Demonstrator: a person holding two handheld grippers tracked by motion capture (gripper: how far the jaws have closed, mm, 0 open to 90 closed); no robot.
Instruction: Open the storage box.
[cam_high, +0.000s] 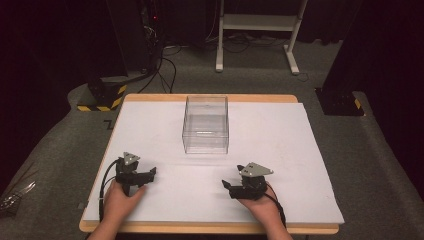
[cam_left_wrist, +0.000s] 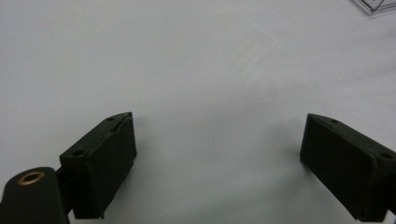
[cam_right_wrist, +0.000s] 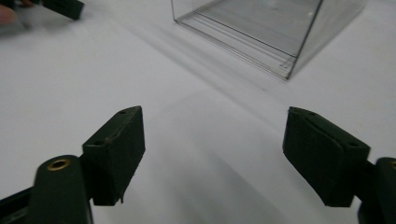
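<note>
A clear box (cam_high: 205, 124) sits in the middle of the white table (cam_high: 300, 165). Nothing is in it. The left gripper (cam_high: 145, 176) rests on the table at about 7 o'clock from the box, well apart from it. Its jaws are wide and hold nothing. The right gripper (cam_high: 227, 186) rests at about 5 o'clock from the box. Its jaws are wide too, with bare table between them.
</note>
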